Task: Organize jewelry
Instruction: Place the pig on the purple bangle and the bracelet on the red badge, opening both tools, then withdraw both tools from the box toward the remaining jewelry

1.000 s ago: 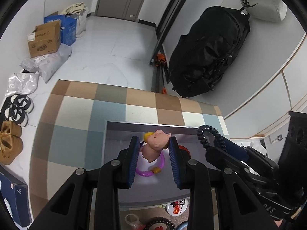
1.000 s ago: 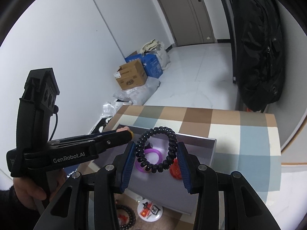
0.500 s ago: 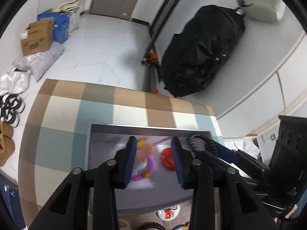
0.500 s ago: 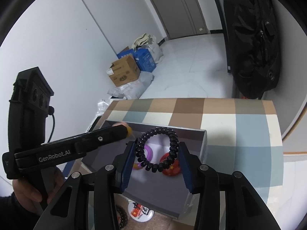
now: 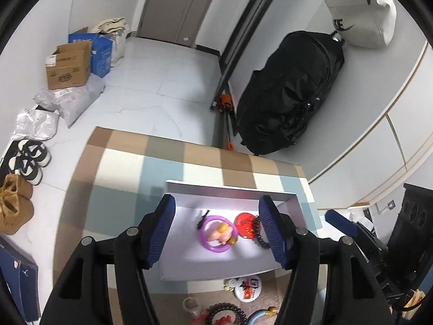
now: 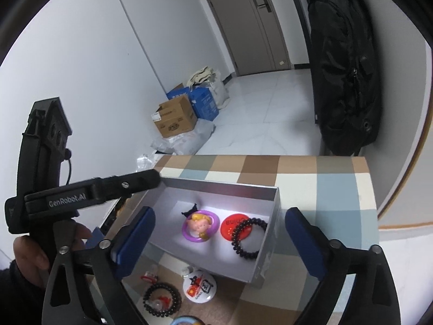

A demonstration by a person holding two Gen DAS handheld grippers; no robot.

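While both tongs hang above the box (image 6: 266,197) with their jaws apart and nothing between them, the pieces you carried lie inside it: the doll charm (image 6: 199,225) on the purple ring (image 6: 186,231), and the black coil bracelet (image 6: 245,237) partly over the red badge (image 6: 233,224). Your left tongs (image 5: 216,230) have just been opening, and the charm that sat between their pads a second ago is now on the box floor. Your right tongs (image 6: 219,241) have just been opening too, and the coil they pinched has dropped beside the badge.

More pieces wait on the table (image 6: 338,189) in front of the box: another black coil (image 6: 161,299) and a white badge (image 6: 199,287). The coil looks light, springy and likely to squash, so pinch one side of the loop across its strand. The badge looks stiff, flat and slick; take it by the rim.
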